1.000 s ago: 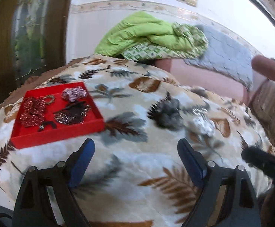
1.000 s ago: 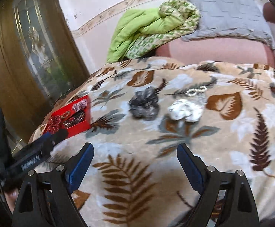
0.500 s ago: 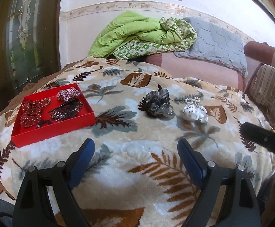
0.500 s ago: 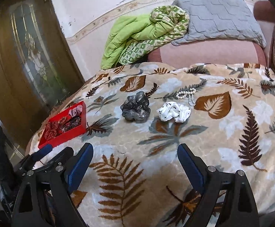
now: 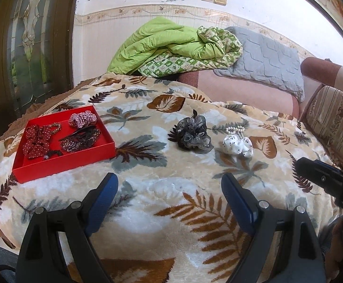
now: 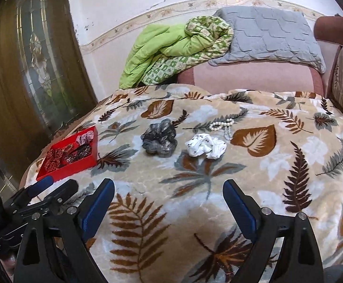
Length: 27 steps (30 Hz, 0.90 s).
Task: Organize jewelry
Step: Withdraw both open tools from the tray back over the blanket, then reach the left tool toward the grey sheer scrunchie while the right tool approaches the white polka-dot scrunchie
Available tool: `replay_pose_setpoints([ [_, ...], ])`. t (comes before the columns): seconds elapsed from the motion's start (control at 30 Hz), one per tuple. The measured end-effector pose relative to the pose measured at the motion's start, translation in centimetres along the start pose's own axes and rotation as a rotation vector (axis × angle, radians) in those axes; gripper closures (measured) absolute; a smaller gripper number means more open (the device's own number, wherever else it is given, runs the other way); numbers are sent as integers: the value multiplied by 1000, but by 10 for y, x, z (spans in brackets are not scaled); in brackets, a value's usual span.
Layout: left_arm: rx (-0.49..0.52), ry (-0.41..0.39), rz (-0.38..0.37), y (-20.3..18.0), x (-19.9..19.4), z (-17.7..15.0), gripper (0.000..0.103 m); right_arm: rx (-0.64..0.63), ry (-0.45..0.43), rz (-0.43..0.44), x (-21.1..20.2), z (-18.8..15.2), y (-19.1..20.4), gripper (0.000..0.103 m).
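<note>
Left tool [image 5: 169, 188]: nearest the lens, blue-padded fingers spread wide apart, nothing between them, above the near edge of the leaf-print blanket [image 5: 171, 198].
Right tool [image 6: 169, 189]: fingers likewise wide apart and holding nothing, over the same blanket; the left tool shows at its lower left.
Red tray [image 5: 65, 162]: on the blanket to the left, past the left tool; holds a red dotted scrunchie [image 5: 35, 140], a pink checked scrunchie [image 5: 83, 119] and a dark beaded clip [image 5: 81, 138].
Grey scrunchie [image 6: 159, 139]: loose on the blanket mid-way back, right of the tray and well apart from it.
White scrunchie [image 6: 206, 146]: just beside the grey one, on its right.
Pearl strand [image 6: 223, 126]: just behind the white scrunchie, close to it; whether they touch I cannot tell.
Green quilt [image 6: 171, 49]: bunched at the back against the wall.
Grey pillow [image 6: 268, 35]: beside the quilt, on its right.
</note>
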<state>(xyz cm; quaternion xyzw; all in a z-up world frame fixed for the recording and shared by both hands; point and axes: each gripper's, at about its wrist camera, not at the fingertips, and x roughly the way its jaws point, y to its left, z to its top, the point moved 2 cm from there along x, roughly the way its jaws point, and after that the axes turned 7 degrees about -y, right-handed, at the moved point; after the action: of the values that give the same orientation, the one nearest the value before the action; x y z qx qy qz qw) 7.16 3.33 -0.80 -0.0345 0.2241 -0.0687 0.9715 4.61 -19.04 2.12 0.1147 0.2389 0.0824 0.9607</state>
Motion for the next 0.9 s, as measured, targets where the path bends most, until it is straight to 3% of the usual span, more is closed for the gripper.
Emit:
replay_pose_setpoints([
  [0.13,-5,-6,-7,0,-1,3,15,35,-26,-44,-3,6,-13,7],
  [0.43,-37,17,-46,-3,8,7,15,77,-5,-48,6,10,-21,7],
  [0.9,-83,33,40,18,8,14,15,12,-6,-73,14,16,-13,7],
])
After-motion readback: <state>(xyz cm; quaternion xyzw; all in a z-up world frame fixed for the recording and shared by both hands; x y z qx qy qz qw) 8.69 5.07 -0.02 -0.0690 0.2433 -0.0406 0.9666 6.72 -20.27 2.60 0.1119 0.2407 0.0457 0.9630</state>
